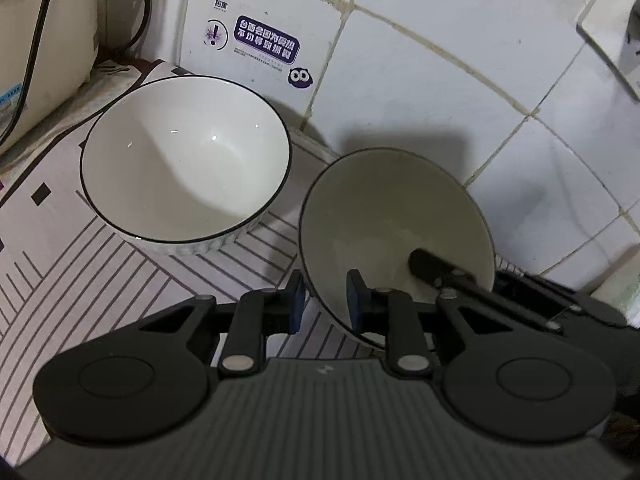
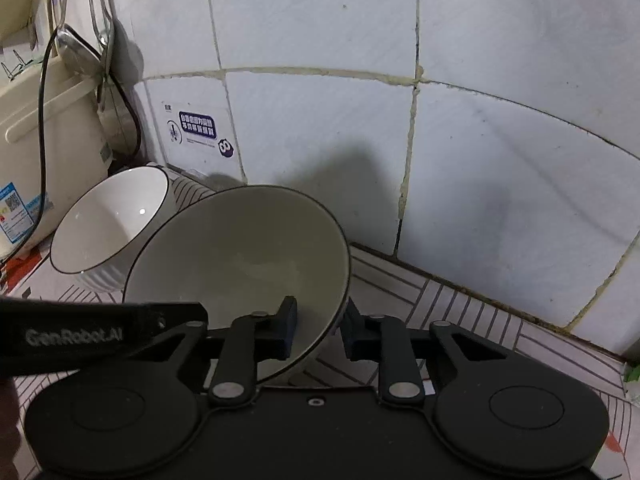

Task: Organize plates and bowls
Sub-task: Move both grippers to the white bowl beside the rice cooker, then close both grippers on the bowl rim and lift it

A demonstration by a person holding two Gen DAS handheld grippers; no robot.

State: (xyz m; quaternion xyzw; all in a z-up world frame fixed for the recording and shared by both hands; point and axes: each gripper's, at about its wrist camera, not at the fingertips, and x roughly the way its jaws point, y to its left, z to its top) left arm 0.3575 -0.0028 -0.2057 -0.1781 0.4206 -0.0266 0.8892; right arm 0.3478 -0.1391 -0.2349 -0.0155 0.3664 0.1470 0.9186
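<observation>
The left gripper (image 1: 326,300) has its blue-padded fingers (image 1: 296,300) straddling the near rim of a tilted bowl (image 1: 384,216), one pad outside the wall and one inside; both pads look close to the rim, but I cannot tell whether they actually press on it. The right gripper (image 2: 318,326) grips the same tilted bowl (image 2: 240,256) across the opposite side of its rim, its fingers (image 2: 288,324) closed on the wall, one inside and one outside. The bowl is tipped, its opening turned toward the cameras, over the striped countertop mat (image 1: 100,264) near the tiled wall (image 1: 460,60). Just beside it, toward the back left corner of the countertop, a second bowl (image 1: 186,160) stands upright on the mat, below a purple warning sticker (image 1: 266,38) and next to a cream appliance (image 2: 48,128) with a black cord (image 1: 34,40).
</observation>
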